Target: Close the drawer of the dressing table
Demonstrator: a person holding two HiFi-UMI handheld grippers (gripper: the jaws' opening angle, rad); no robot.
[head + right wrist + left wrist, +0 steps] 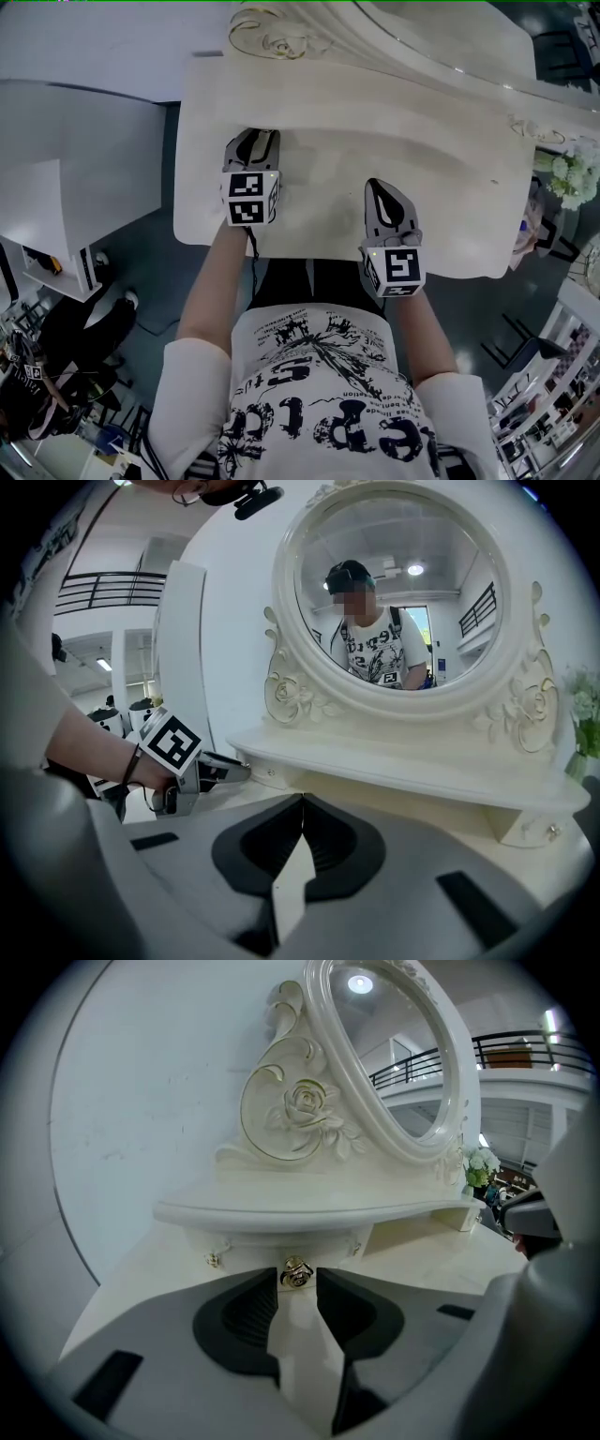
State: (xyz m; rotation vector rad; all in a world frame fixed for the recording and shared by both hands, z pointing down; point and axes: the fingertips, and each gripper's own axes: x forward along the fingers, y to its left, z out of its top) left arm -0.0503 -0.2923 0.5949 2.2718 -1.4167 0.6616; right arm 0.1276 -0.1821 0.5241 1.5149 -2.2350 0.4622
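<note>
The white dressing table [441,187] has a raised shelf [319,1211] with small drawers under it. The middle drawer front [281,1252] carries a gold rose-shaped knob [296,1275]. My left gripper [298,1284] is open, its two dark fingertips standing either side of that knob with a sliver of gap on each side. From above, the left gripper [258,137] points at the shelf's base. My right gripper [376,184] hovers over the bare tabletop, shut with nothing between its tips [302,799]. How far the drawer stands out I cannot tell.
An oval mirror [398,592] in a carved frame rises behind the shelf and reflects the person. White flowers [574,173] stand at the table's right end. A white cabinet [66,178] is left of the table. Two more small knobs [214,1260] flank the middle drawer.
</note>
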